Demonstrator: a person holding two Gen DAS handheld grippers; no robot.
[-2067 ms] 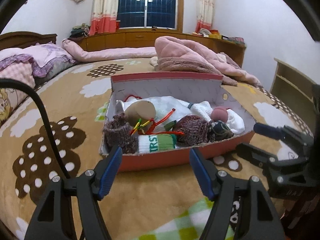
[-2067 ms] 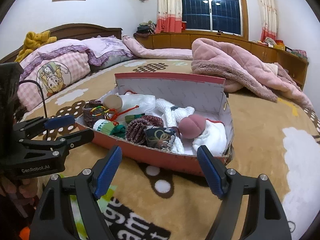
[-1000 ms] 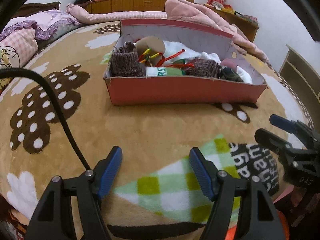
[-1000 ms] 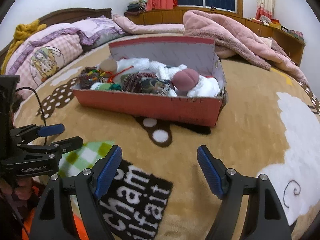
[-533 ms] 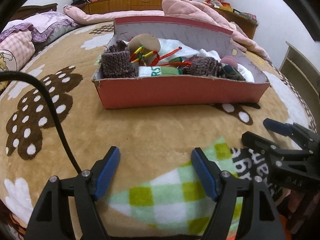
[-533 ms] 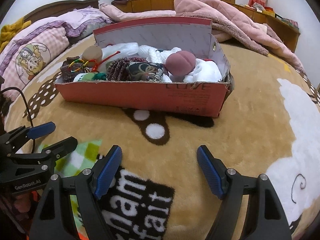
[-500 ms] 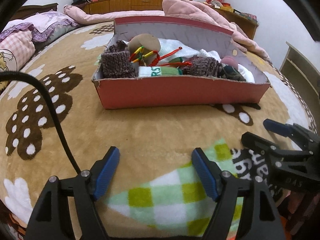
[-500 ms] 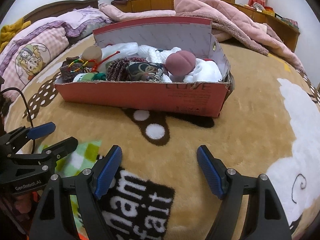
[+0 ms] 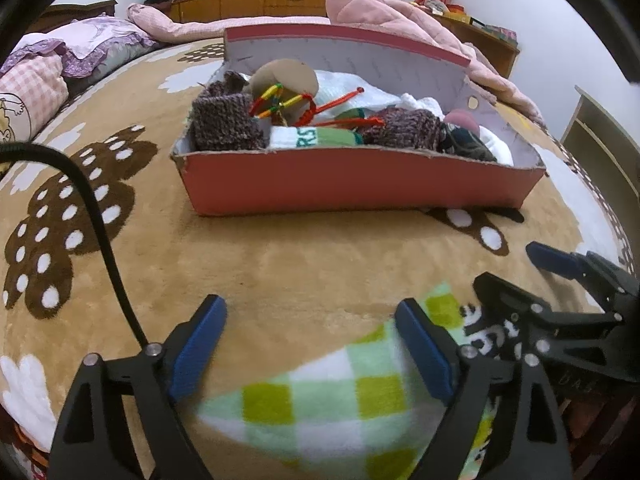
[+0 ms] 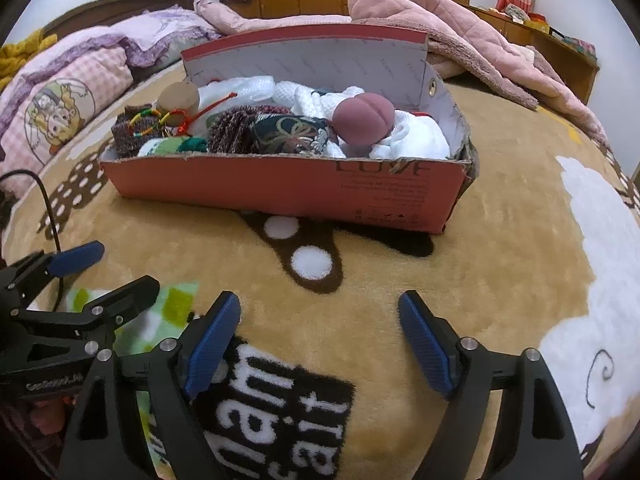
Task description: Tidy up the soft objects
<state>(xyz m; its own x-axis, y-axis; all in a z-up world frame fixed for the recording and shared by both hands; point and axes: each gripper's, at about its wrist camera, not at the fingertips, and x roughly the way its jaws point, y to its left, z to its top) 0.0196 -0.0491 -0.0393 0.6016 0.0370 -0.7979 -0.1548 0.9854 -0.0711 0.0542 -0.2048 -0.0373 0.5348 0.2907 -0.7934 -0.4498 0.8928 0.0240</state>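
Note:
A red cardboard box point(image 9: 352, 184) point(image 10: 280, 192) stands on the tan blanket, its lid up at the back. It holds soft things: brown knitted pieces point(image 9: 224, 124), a green and white rolled sock point(image 9: 316, 136), a pink round cushion point(image 10: 362, 116), white cloths point(image 10: 412, 140), a dark patterned pouch point(image 10: 292, 134) and a cardboard tube with coloured cords point(image 9: 286, 84). My left gripper point(image 9: 308, 344) is open and empty, low over the blanket in front of the box. My right gripper point(image 10: 320, 340) is open and empty, beside it to the right.
The tan blanket point(image 9: 280, 264) has brown, white and green-check patches and a black patch with white letters point(image 10: 272, 400). Pillows point(image 10: 68, 92) lie at the left. A pink quilt point(image 10: 460, 28) lies behind the box. A black cable point(image 9: 100, 224) crosses the left.
Both grippers have dropped lower and pulled back from the box over the last two seconds, then moved slightly toward it. Both stay open and empty. The box has not moved.

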